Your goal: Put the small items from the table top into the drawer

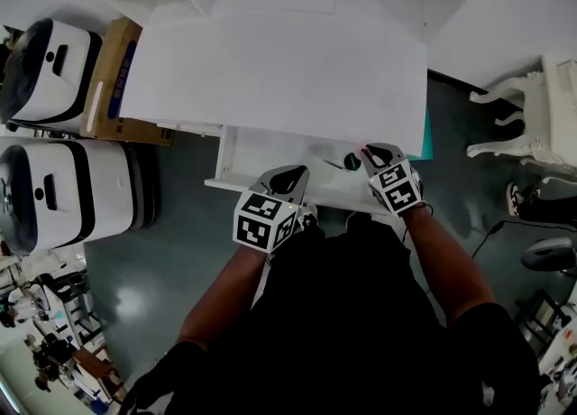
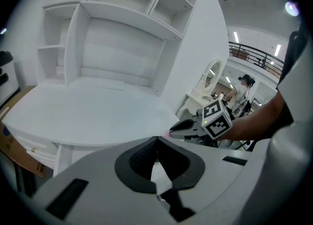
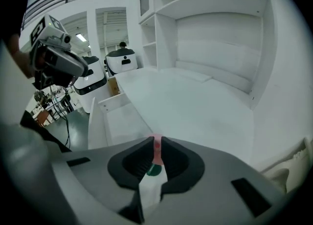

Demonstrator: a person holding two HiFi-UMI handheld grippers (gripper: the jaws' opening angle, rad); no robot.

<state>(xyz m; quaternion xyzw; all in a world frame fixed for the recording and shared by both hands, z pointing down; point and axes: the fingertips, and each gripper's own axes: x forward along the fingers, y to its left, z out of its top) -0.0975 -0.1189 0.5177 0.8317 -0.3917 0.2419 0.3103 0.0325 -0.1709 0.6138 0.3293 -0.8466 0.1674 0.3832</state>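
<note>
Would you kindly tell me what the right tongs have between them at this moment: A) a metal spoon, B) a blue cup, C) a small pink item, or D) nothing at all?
C: the right gripper view shows the right tongs closed on a small pink item, held above the open drawer.

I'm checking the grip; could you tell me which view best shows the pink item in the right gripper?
Right gripper view: the pink item sits pinched between the right gripper's jaws. Head and left gripper views show only a pink speck at its tip.
</note>
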